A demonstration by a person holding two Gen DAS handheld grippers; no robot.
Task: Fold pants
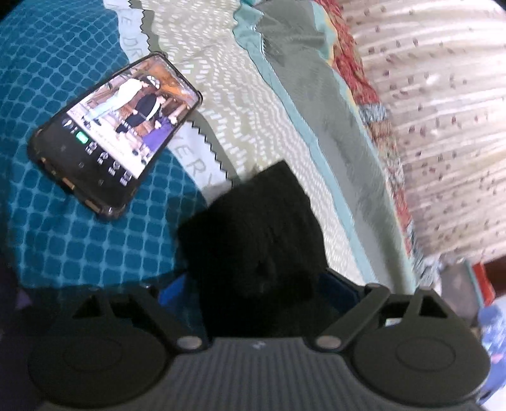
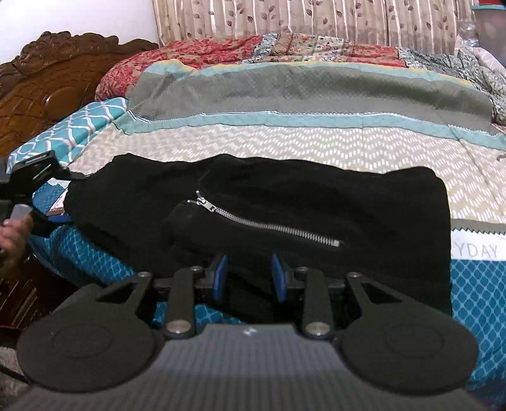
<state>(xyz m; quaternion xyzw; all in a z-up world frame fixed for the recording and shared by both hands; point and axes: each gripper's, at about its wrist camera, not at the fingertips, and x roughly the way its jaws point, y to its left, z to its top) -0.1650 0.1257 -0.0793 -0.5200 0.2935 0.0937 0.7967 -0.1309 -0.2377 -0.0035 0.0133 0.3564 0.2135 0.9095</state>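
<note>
The black pants (image 2: 316, 196) lie folded across the bed, with a silver zipper (image 2: 262, 225) facing up. My right gripper (image 2: 250, 278) is at their near edge; black cloth fills the narrow gap between its blue pads (image 2: 221, 278), so it is shut on that edge. In the left wrist view an end of the pants (image 1: 249, 221) lies between the wide-spread jaws of my left gripper (image 1: 256, 284), and the pads stand clear of the cloth. A hand (image 2: 12, 234) holds that left gripper at the pants' left end.
A phone (image 1: 117, 132) with a lit screen lies on the teal bedspread (image 1: 63, 237), just left of the pants' end. A folded patchwork quilt (image 2: 284, 91) runs along the far side. A carved wooden headboard (image 2: 47, 82) is at the left, with curtains (image 2: 284, 19) behind.
</note>
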